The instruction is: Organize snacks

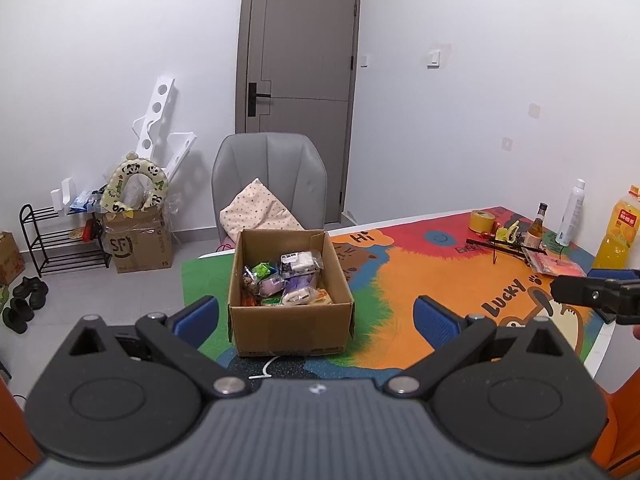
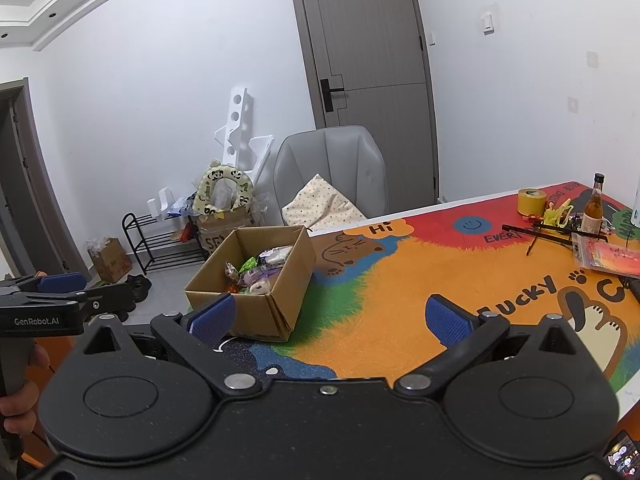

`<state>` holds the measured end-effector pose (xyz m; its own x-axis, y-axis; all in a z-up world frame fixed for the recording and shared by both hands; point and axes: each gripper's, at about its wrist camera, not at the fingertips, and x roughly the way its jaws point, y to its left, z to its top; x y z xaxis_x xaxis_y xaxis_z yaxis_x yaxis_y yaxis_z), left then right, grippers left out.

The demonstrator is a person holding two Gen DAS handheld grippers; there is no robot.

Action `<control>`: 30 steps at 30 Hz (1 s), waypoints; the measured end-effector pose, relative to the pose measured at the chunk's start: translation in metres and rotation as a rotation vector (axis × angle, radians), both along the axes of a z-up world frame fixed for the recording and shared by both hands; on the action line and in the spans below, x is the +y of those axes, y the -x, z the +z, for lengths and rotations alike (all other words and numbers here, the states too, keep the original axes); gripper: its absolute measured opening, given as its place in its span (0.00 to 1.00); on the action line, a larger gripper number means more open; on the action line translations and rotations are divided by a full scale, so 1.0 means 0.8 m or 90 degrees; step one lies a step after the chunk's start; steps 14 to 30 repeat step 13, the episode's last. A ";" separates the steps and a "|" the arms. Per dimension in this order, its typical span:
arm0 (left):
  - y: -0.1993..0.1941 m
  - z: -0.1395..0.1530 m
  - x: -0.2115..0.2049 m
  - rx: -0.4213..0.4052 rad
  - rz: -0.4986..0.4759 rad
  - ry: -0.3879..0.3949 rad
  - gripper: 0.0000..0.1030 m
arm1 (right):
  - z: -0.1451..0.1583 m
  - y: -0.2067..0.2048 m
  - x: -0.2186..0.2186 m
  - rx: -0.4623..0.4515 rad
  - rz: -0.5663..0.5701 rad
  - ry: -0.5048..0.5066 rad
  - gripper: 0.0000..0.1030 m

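An open cardboard box (image 1: 291,318) (image 2: 256,312) stands on the colourful mat, filled with several wrapped snack packets (image 1: 286,284) (image 2: 256,270). My left gripper (image 1: 316,316) hovers just in front of the box, open wide, with nothing between its blue pads (image 1: 198,314). My right gripper (image 2: 330,322) is to the right of the box, over the orange part of the mat, open and empty too. The right gripper's tip shows at the right edge of the left wrist view. The left gripper appears at the left of the right wrist view, held by a hand.
The table (image 1: 604,344) carries a cartoon mat (image 2: 400,300). At its far right are a tape roll (image 2: 531,201), a brown bottle (image 2: 593,205), black sticks (image 2: 556,232), a red packet (image 2: 608,258), a white spray can (image 1: 571,214) and a juice bottle (image 1: 619,232). A grey chair (image 1: 269,184) with a pillow stands behind.
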<state>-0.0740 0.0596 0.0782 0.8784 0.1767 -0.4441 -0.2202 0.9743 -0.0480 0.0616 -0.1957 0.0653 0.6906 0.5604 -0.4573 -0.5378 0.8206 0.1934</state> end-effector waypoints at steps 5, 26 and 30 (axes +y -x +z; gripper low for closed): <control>0.000 0.000 0.000 -0.001 -0.001 0.000 1.00 | 0.000 0.000 0.000 -0.001 0.001 -0.001 1.00; -0.002 -0.003 -0.006 0.001 -0.008 -0.003 1.00 | -0.002 0.001 0.002 0.001 0.002 0.002 1.00; -0.002 -0.003 -0.006 0.001 -0.008 -0.003 1.00 | -0.002 0.001 0.002 0.001 0.002 0.002 1.00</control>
